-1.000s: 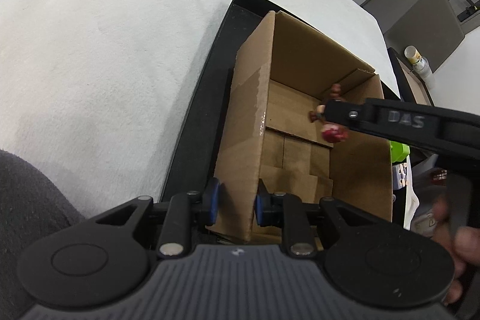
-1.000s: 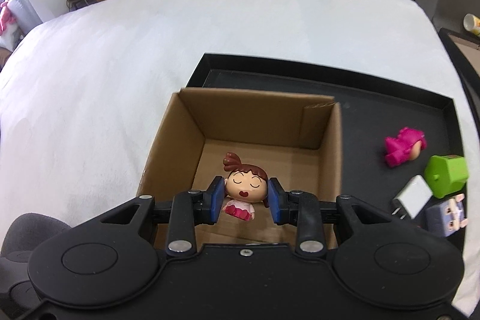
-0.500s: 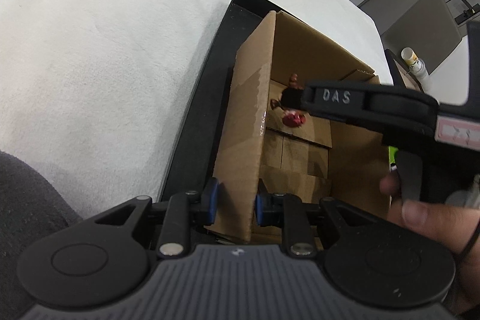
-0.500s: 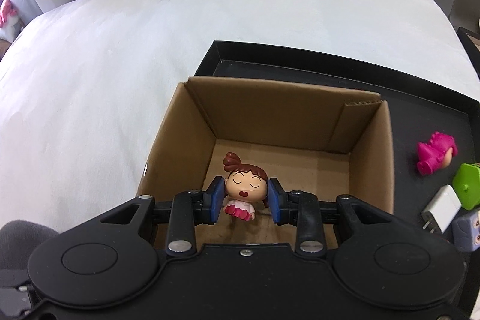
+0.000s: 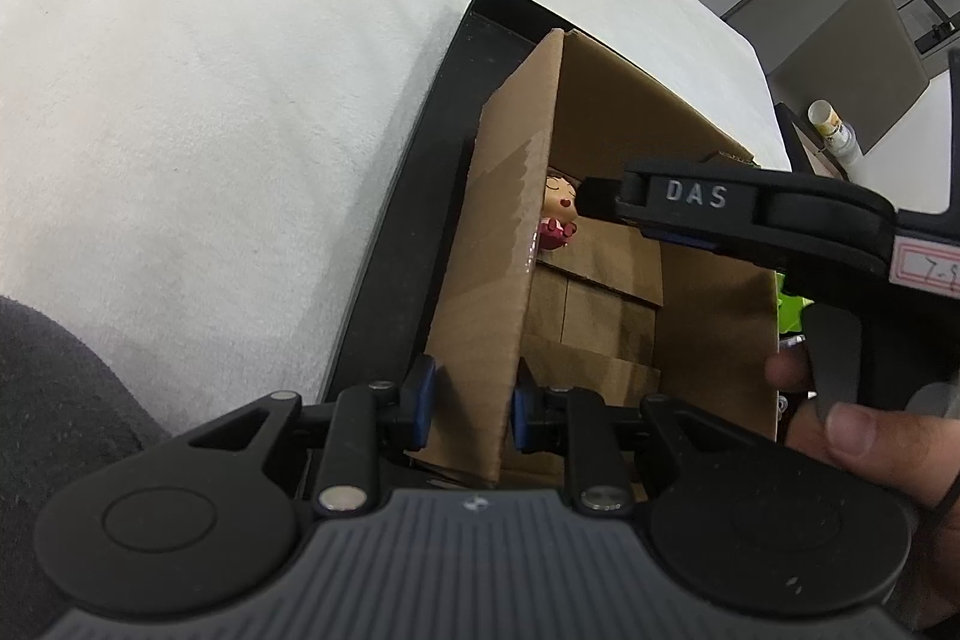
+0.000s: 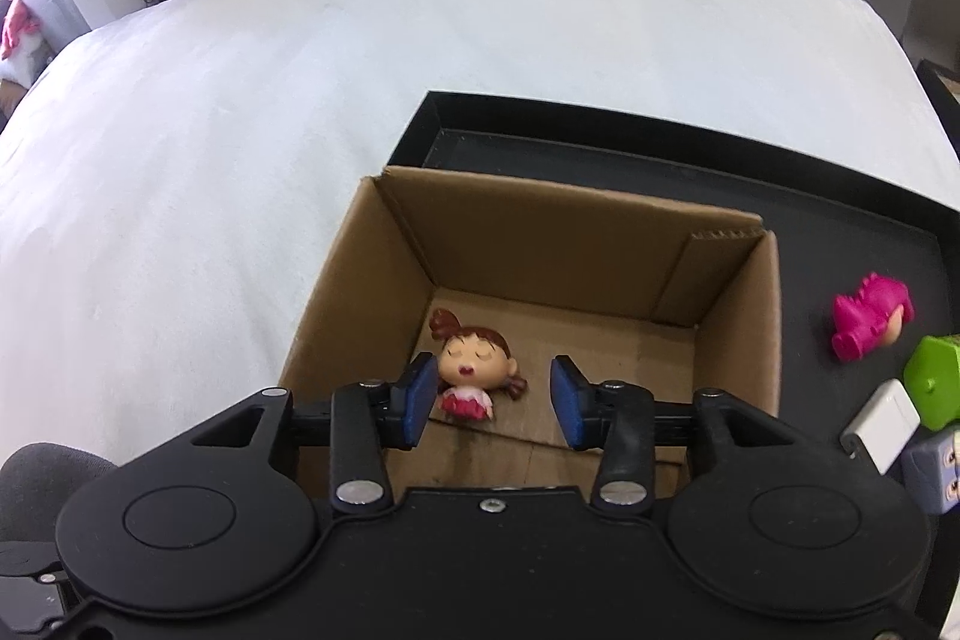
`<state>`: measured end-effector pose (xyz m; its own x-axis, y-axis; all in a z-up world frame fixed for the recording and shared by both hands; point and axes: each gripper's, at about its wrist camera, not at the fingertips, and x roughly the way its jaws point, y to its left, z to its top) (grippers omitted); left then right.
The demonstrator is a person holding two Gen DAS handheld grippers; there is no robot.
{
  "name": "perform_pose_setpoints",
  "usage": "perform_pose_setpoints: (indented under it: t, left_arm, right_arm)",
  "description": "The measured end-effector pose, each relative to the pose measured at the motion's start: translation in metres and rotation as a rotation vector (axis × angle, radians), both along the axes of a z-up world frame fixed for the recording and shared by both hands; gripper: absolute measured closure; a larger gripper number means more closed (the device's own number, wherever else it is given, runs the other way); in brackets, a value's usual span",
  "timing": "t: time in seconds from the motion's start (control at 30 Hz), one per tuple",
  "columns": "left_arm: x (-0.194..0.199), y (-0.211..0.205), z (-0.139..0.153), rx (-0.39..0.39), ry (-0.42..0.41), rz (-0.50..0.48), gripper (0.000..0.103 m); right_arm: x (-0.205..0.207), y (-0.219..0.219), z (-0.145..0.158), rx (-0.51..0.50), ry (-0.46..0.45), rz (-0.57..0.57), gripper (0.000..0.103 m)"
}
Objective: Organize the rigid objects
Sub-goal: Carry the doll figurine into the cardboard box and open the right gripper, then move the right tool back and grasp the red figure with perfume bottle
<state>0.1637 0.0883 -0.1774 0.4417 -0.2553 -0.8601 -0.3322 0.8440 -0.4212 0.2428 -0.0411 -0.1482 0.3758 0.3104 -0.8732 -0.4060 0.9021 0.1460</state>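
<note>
A brown cardboard box (image 6: 528,244) stands open in a black tray (image 6: 720,172). A small girl figurine (image 6: 474,370) with brown hair and a red skirt lies on the box floor, near its left wall. It also shows in the left wrist view (image 5: 558,214). My right gripper (image 6: 492,400) is open above the box, the figurine free between and beyond its pads. My left gripper (image 5: 468,403) is shut on the box's near wall (image 5: 486,292), one pad each side.
On the tray right of the box lie a pink toy (image 6: 870,316), a green block (image 6: 936,382), a white charger (image 6: 879,424) and a small grey figure (image 6: 936,472). A white cloth (image 6: 300,100) covers the table around the tray.
My right gripper lowered into the box, opened and let go of the figurine, which now lies on the box floor. My left gripper has not moved.
</note>
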Motion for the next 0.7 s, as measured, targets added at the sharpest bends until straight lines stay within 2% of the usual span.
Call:
perform_pose_setpoints:
  t: [0.13,0.3,0.5,0.7]
  left_arm:
    - [0.0,-0.002,0.0,0.011,0.001,0.003,0.081]
    - [0.001,-0.003,0.001,0.011,0.009,0.011,0.081]
    - [0.005,0.001,0.001,-0.008,0.039,0.042,0.081]
    - [0.004,-0.004,0.003,0.002,0.048,0.042,0.081]
  right_arm:
    - [0.0,-0.005,0.004,-0.011,0.012,-0.01,0.061]
    - [-0.003,-0.013,0.017,-0.017,0.002,-0.015,0.055]
    - [-0.004,-0.031,0.043,0.018,-0.021,-0.031,0.045]
    - [-0.007,-0.061,0.065,0.033,-0.051,-0.066,0.044]
